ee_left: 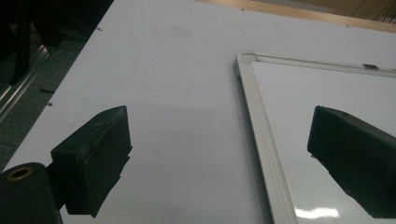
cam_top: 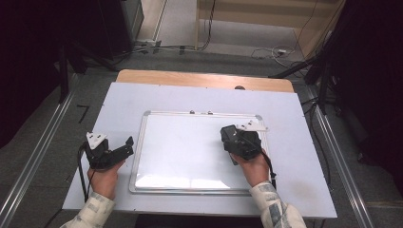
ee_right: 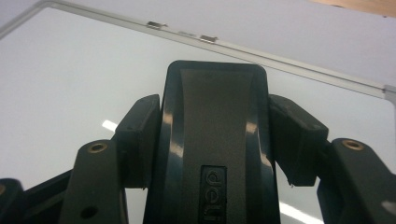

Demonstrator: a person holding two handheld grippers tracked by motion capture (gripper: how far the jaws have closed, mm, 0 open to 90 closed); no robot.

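1. Black eraser (ee_right: 212, 154), marked "deli", sits closest to the lens in the right gripper view, clamped between the right gripper (ee_right: 214, 135) jaws, one pressed on each long side
2. Beneath lies a table (cam_top: 119, 102) with a pale cover
3. On it rests a whiteboard (cam_top: 185, 152), blank, silver-framed
4. Over the board's right part, the right gripper (cam_top: 240, 140) holds the eraser
5. Left gripper (ee_left: 224, 154) has jaws spread wide, holding nothing, straddling the board's left frame edge
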